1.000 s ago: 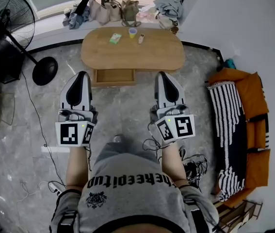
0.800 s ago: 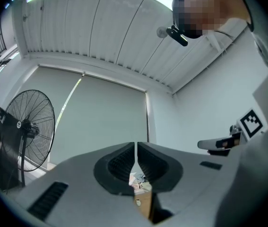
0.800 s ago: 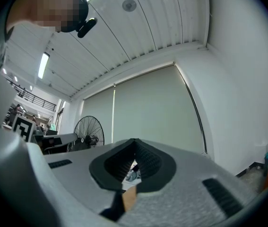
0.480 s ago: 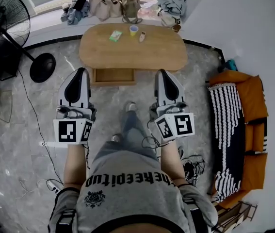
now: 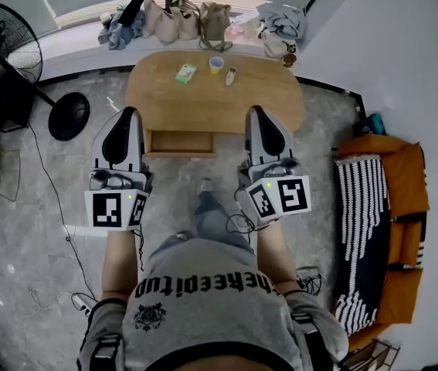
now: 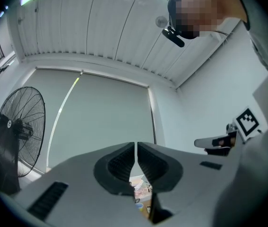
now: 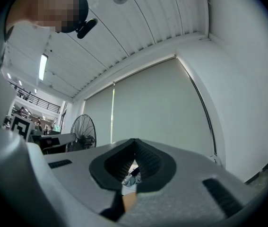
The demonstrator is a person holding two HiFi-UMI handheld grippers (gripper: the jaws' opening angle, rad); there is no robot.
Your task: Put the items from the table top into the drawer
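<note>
You hold both grippers level in front of you, side by side and well apart, pointing toward the oval wooden desk point(image 5: 203, 103). The left gripper point(image 5: 130, 114) has its jaws clenched together with only a hairline slit between the ribbed pads, and its own view point(image 6: 136, 148) shows nothing caught in them. The right gripper point(image 5: 256, 111) is clenched and empty too, as its own view point(image 7: 134, 143) shows. From your head view, the shallow wooden drawer point(image 5: 180, 141) stands pulled out from under the near edge of the desk and lies between the two grippers. The things to be stowed sit close together on the far half of the desk, well apart from both grippers: a small green-and-white packet point(image 5: 185, 73) on the left, a small yellow cup with a blue inside point(image 5: 216, 64) in the middle, upright, and a slim white object point(image 5: 231, 76) just to its right. A black standing fan point(image 5: 6, 37) is on the floor to your left, and an orange sofa with a black-and-white striped throw point(image 5: 361, 230) lies along the wall to your right.
</note>
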